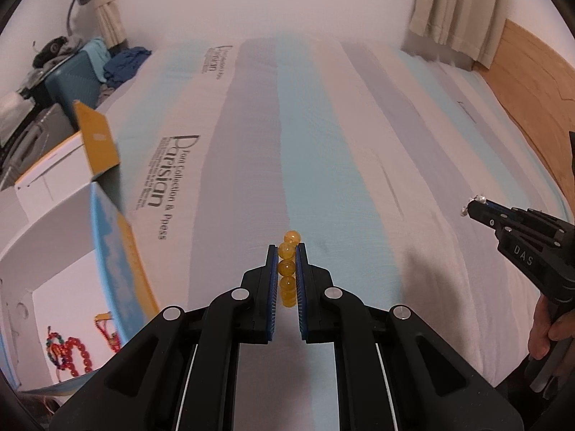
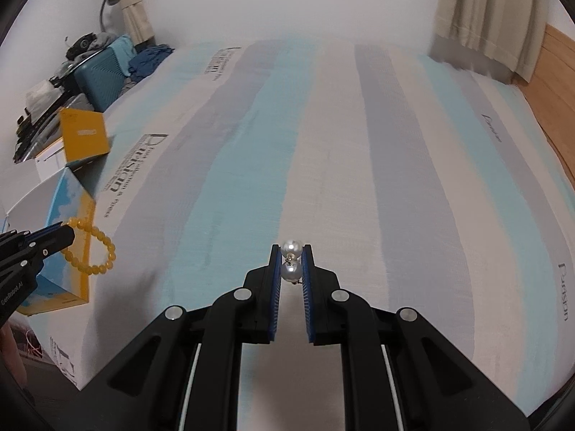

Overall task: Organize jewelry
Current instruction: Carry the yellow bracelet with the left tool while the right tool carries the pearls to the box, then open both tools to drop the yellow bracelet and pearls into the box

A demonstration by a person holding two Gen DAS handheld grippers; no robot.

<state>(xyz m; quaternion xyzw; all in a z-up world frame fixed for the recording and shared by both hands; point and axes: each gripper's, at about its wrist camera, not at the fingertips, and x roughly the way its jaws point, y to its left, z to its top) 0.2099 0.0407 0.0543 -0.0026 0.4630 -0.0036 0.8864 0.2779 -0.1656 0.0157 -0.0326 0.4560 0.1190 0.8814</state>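
My left gripper [image 1: 287,251] is shut on a yellow bead bracelet [image 1: 288,269], held above the striped bed; from the right wrist view the left gripper [image 2: 70,231] holds the bracelet [image 2: 95,248] hanging as a loop next to the box. My right gripper [image 2: 291,251] is shut on a pearl earring [image 2: 290,260] of two white pearls, above the bed. It shows in the left wrist view [image 1: 470,206] at the right, with the pearls [image 1: 479,199] at its tip. An open box [image 1: 46,251] at the left holds red bead jewelry [image 1: 77,353].
The bed sheet [image 1: 323,143] has blue, grey and cream stripes with printed text. The box's yellow-and-blue lid flaps [image 1: 97,140] stand up at the left. A teal suitcase [image 2: 97,72] and clutter lie beyond. A wooden headboard [image 1: 532,89] is at the right.
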